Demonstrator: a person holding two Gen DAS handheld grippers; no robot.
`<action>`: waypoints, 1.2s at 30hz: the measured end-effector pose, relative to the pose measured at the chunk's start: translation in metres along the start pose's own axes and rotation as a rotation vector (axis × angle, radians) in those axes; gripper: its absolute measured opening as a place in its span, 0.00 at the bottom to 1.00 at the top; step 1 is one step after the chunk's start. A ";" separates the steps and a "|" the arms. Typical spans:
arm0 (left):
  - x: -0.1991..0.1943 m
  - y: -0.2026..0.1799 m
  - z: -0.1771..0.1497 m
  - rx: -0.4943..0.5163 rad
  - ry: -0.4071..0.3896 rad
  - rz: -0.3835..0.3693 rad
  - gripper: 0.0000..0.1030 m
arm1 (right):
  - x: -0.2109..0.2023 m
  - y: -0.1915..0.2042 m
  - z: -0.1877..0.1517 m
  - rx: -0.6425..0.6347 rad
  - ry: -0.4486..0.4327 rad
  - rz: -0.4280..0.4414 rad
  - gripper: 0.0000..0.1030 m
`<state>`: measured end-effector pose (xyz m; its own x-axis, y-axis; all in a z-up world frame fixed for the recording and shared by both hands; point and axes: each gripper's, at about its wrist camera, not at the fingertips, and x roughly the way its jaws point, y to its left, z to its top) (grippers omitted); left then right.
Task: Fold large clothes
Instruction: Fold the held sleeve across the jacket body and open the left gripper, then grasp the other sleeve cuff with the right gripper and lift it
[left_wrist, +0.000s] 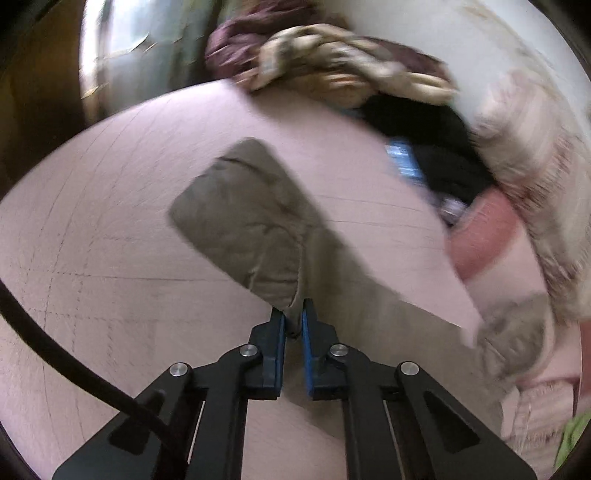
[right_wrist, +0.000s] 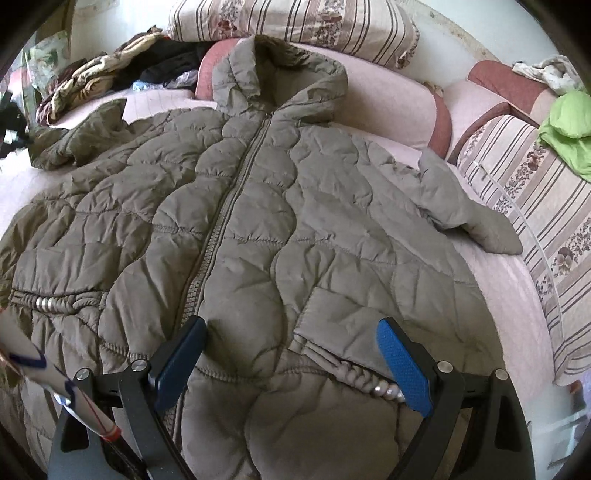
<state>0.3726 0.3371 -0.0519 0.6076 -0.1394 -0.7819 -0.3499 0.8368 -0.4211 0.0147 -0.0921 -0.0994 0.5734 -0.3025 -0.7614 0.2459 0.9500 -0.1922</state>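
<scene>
Fingers of the left gripper (left_wrist: 294, 317) pinch what looks like the olive puffer jacket's (right_wrist: 258, 229) sleeve (left_wrist: 240, 218), while the right gripper (right_wrist: 291, 362) hangs spread above its hem

An olive-grey quilted puffer coat (right_wrist: 258, 229) lies front-up and spread flat on the pale pink bed (right_wrist: 406, 99), filling most of my right wrist view. Its zipper (right_wrist: 229, 206) is closed and runs from the lower middle of the frame up to the collar. The hood (right_wrist: 280, 77) lies open at the upper centre. One sleeve (right_wrist: 469, 214) stretches toward the right edge; the other sleeve (right_wrist: 81, 136) is bunched at the upper left. Gathered elastic stitching marks the waist at lower left and lower right. In my left wrist view, blurred, a sleeve (left_wrist: 251, 221) extends from the centre toward the upper left, its fabric pinched at the lower centre.
</scene>
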 end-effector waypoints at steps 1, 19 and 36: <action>-0.008 -0.016 -0.003 0.033 -0.009 -0.014 0.07 | -0.003 -0.003 -0.001 0.006 -0.011 0.004 0.93; -0.051 -0.309 -0.248 0.666 0.143 -0.348 0.26 | -0.033 -0.106 -0.030 0.254 -0.048 -0.007 0.93; -0.113 -0.148 -0.346 0.692 -0.002 -0.001 0.58 | 0.110 -0.130 0.091 0.556 0.096 0.272 0.93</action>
<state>0.1089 0.0459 -0.0609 0.6091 -0.1398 -0.7807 0.1857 0.9821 -0.0310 0.1169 -0.2558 -0.1020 0.6067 -0.0226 -0.7946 0.4854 0.8022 0.3477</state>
